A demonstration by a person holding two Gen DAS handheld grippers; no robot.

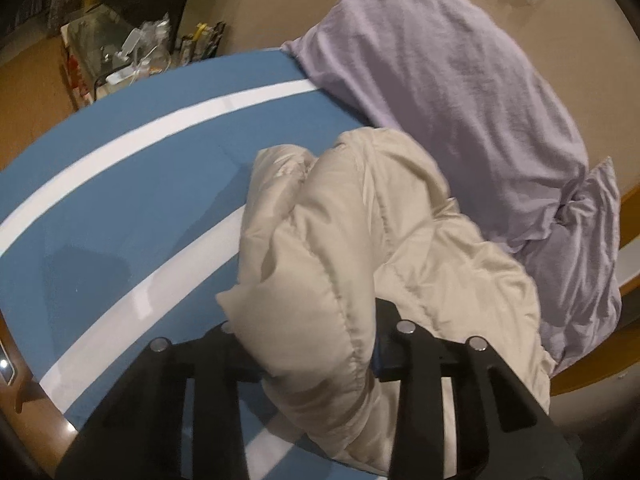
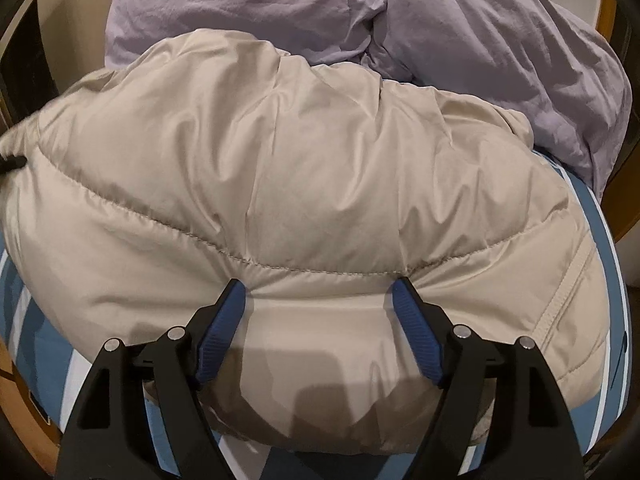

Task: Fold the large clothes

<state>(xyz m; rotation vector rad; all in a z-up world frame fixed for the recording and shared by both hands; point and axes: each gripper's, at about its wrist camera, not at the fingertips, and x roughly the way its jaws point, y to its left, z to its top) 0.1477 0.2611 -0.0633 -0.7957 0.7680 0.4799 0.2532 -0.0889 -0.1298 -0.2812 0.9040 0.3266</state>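
A beige puffer jacket (image 1: 360,220) lies bunched on a blue mat with white stripes (image 1: 140,200). My left gripper (image 1: 312,332) is shut on a thick roll of the jacket; the padding bulges up between the black fingers and hides the left pad. In the right wrist view the jacket (image 2: 300,160) fills the middle. My right gripper (image 2: 318,286) stands open over its near edge. Both blue fingertips (image 2: 400,288) dent the quilted fabric, with a wide span of jacket between them.
A crumpled lilac garment (image 1: 460,80) lies behind the jacket, touching it, also seen as the lilac heap (image 2: 480,40). A cluttered rack of bottles and bags (image 1: 132,52) stands beyond the mat's far left edge. A wooden edge (image 1: 632,200) runs at right.
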